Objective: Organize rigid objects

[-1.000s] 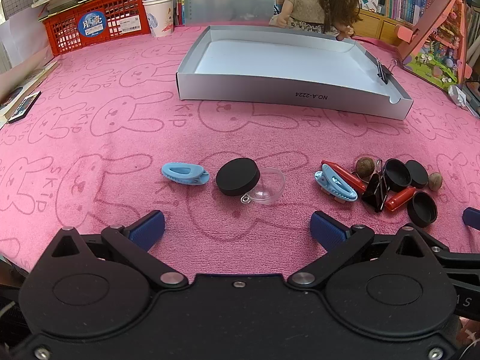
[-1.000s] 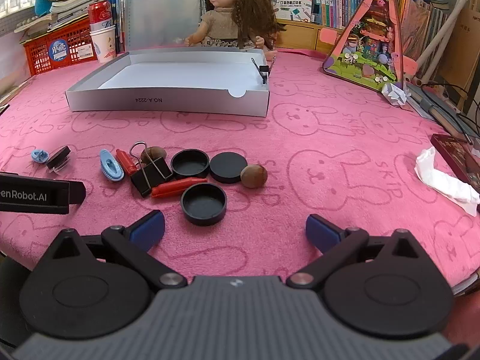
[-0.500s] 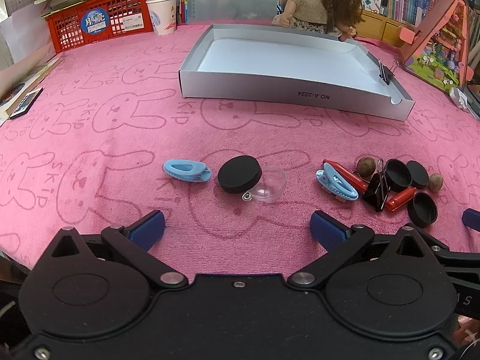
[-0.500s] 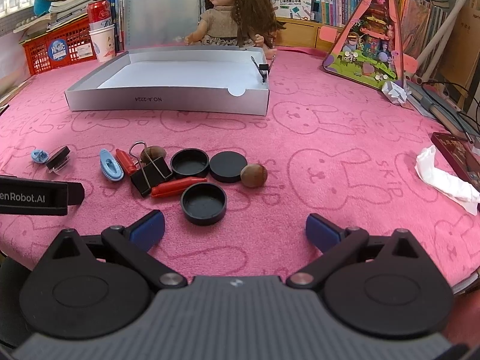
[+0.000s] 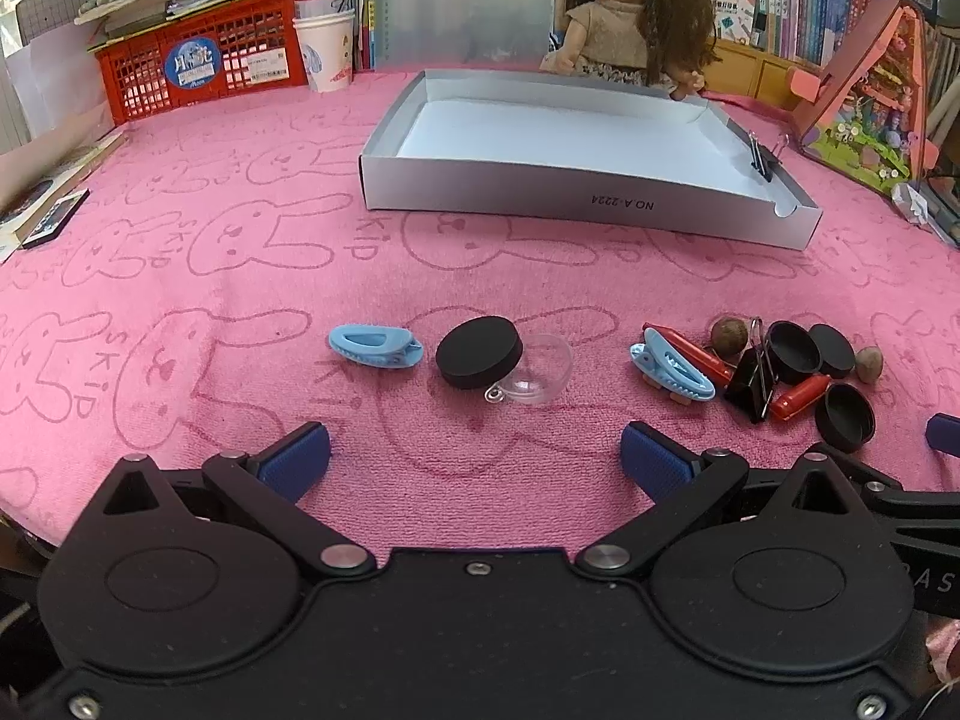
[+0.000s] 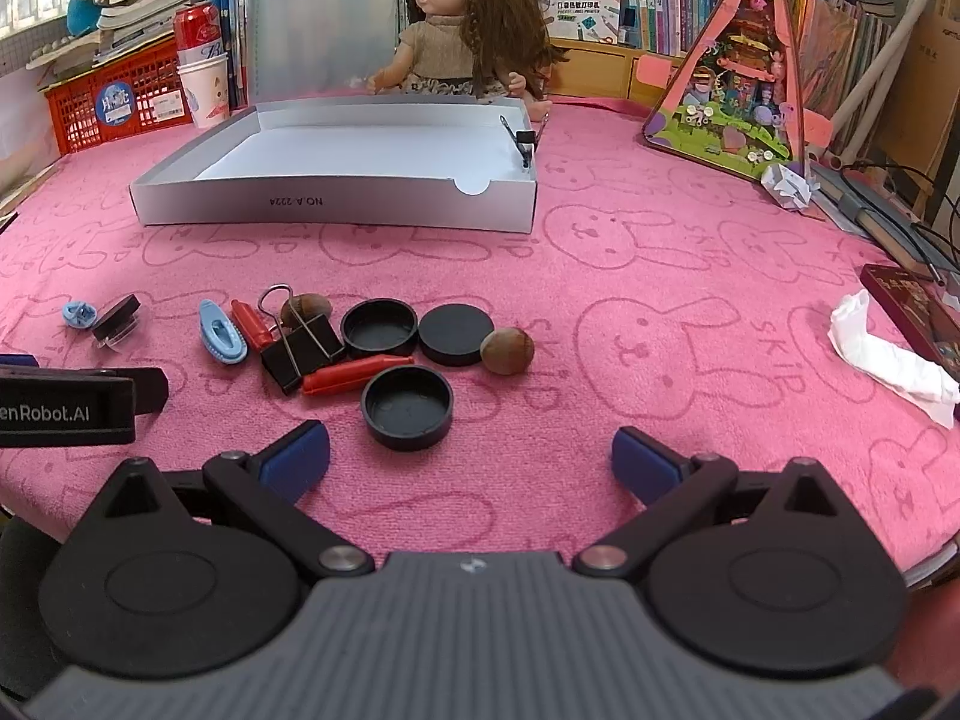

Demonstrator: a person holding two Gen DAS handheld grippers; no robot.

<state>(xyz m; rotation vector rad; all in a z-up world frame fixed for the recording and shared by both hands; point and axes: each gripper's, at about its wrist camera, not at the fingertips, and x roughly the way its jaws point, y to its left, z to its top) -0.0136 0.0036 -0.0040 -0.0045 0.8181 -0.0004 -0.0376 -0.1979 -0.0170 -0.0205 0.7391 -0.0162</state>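
Observation:
A grey cardboard tray (image 5: pixel 540 189) (image 6: pixel 336 204) lies empty at the back of the pink cloth, a black binder clip (image 5: pixel 761 159) on its right wall. In the left wrist view a blue hair clip (image 5: pixel 373 347), a black cap (image 5: pixel 478 351) and a clear dome (image 5: pixel 537 375) lie just ahead of my open left gripper (image 5: pixel 474 459). In the right wrist view a cluster holds a blue clip (image 6: pixel 222 333), red tubes (image 6: pixel 354 373), a binder clip (image 6: pixel 303 348), black caps (image 6: pixel 407 402) and nuts (image 6: pixel 507 350). My right gripper (image 6: pixel 471 459) stands open, empty, near the closest cap.
A doll (image 6: pixel 465 30) sits behind the tray. A red basket (image 5: pixel 198 66) with a paper cup (image 5: pixel 324 51) stands back left, a pink toy house (image 6: pixel 741 66) back right. A crumpled tissue (image 6: pixel 888 360) and a dark booklet (image 6: pixel 912 306) lie at the right edge.
The left wrist view has shifted slightly, so the tray and clips sit a little further right. The right wrist view is nearly unchanged. Both grippers stay open.

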